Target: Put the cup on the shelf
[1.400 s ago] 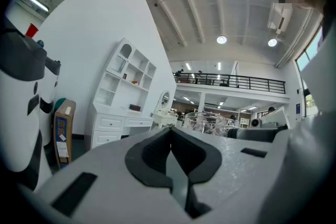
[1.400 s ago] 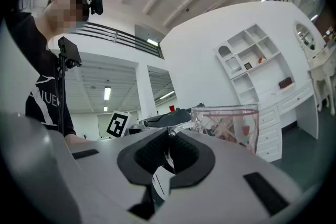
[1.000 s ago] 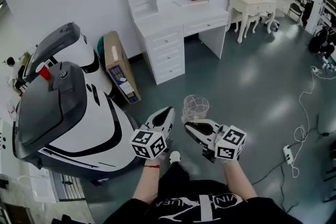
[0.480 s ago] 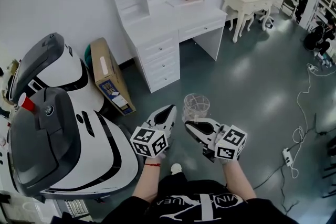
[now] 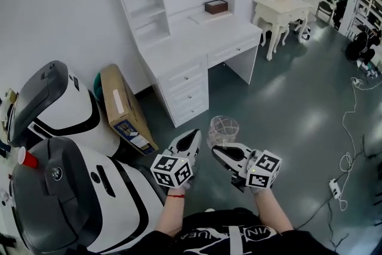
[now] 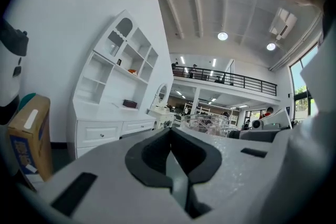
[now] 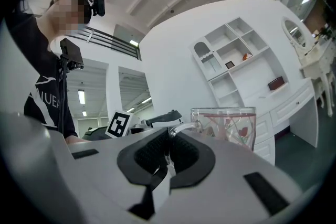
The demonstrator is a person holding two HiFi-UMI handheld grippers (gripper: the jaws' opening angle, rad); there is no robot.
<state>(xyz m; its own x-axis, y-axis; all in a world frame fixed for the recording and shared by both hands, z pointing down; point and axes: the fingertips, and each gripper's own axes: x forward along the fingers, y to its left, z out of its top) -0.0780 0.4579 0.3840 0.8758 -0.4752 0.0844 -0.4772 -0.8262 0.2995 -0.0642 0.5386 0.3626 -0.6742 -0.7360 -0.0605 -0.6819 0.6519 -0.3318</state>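
The grey floor (image 5: 286,98) is seen below. A white shelf unit (image 5: 156,15) is set against the wall, well apart from both claws. The left claw (image 5: 192,135) is pressed together, empty. The right claw (image 5: 218,150) is pinched on the handle of the glass cup (image 5: 222,128), which is held upright in the air.

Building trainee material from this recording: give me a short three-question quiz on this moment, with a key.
1. True or false: the left gripper holds the cup.
2. Which part of the cup is the right gripper shut on? A) rim B) handle C) base
3. Which flat brown thing stands on the floor just left of the white desk with shelves?
Key: 1 false, its jaws are together on nothing. 2 B. 3 a cardboard box.
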